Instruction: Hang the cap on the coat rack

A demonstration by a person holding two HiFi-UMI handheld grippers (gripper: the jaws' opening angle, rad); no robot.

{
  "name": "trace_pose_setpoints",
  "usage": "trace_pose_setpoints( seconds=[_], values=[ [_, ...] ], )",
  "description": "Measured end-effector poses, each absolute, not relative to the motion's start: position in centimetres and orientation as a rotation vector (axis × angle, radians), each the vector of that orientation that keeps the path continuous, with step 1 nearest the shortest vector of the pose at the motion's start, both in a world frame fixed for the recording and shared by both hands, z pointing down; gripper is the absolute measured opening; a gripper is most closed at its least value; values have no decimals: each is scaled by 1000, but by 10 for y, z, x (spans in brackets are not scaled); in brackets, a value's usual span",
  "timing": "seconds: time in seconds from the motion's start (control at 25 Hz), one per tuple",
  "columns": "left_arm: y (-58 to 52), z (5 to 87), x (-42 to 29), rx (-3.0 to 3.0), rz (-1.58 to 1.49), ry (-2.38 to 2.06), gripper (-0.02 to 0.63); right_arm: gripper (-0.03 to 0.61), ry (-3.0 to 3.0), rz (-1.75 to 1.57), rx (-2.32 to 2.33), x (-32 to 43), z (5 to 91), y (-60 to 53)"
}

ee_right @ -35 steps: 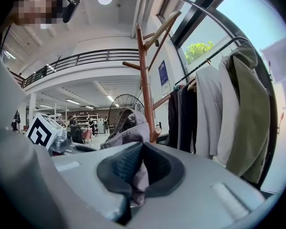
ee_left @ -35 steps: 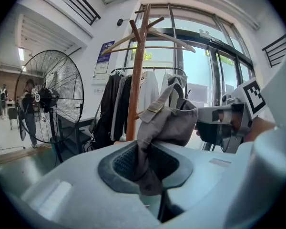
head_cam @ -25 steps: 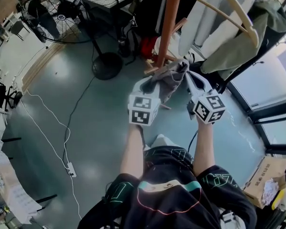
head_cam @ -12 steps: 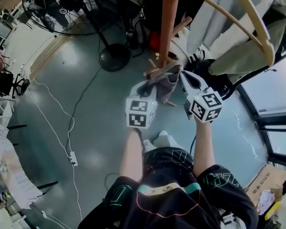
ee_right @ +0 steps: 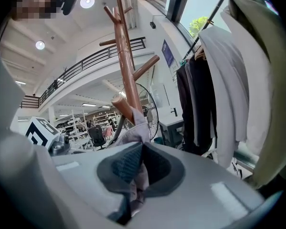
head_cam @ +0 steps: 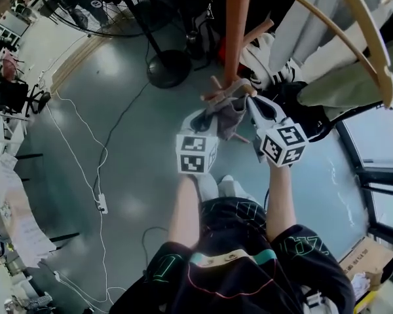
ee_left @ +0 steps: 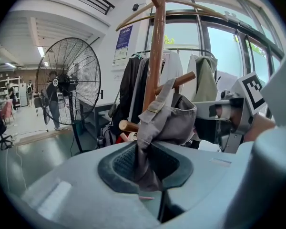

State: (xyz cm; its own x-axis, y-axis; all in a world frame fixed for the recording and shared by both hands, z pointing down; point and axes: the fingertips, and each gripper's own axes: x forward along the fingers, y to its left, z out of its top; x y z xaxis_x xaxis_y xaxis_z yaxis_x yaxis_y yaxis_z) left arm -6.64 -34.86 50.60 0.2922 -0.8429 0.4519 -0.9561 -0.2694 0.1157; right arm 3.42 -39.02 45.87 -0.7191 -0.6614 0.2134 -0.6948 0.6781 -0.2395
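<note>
Grey cloth of the cap (head_cam: 228,113) is clamped at 2 points. The left gripper (head_cam: 206,118) has its jaws closed on a fold of it, with fabric pinched between the pads in the left gripper view. The right gripper (head_cam: 251,104) pinches the opposite edge in the same manner. The cap hangs clear of the floor between the 2 grippers, close in front of the rack (head_cam: 238,25) and level with its lower pegs. In the right gripper view 1 peg (ee_right: 123,108) stands out just above the cloth; whether cap and peg touch cannot be told. Judged step: presenting the cap to a peg, hanging not yet done. The next move calls for carrying the cap's opening or rear strap over the peg tip, lowering until the peg bears the weight, then releasing both grips.
</note>
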Motion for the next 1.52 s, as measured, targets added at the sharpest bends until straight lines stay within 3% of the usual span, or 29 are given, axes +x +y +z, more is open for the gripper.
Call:
trace_pose_setpoints(
  seconds=[0.68,0.96,1.04,1.16,1.28,1.52],
  values=[
    [-382,540,-64,2215,485,-1573,81,9,-2737,496,1111,14,481,-422],
    [-371,554,-60,2213,509,-1488,184,43,-2721,457,1161,33,476,-420],
    [-368,546,-69,2193,423,-1521,186,43,-2723,442,1178,39,472,-418],
    [-365,521,-81,2191,310,-1634,152,43,-2732,412,1216,49,464,-414],
    [-363,495,-90,2191,225,-1759,28,38,-2751,378,1224,53,453,-408],
    [-366,438,-94,2218,165,-1873,11,24,-2796,265,1286,61,411,-407]
  ],
)
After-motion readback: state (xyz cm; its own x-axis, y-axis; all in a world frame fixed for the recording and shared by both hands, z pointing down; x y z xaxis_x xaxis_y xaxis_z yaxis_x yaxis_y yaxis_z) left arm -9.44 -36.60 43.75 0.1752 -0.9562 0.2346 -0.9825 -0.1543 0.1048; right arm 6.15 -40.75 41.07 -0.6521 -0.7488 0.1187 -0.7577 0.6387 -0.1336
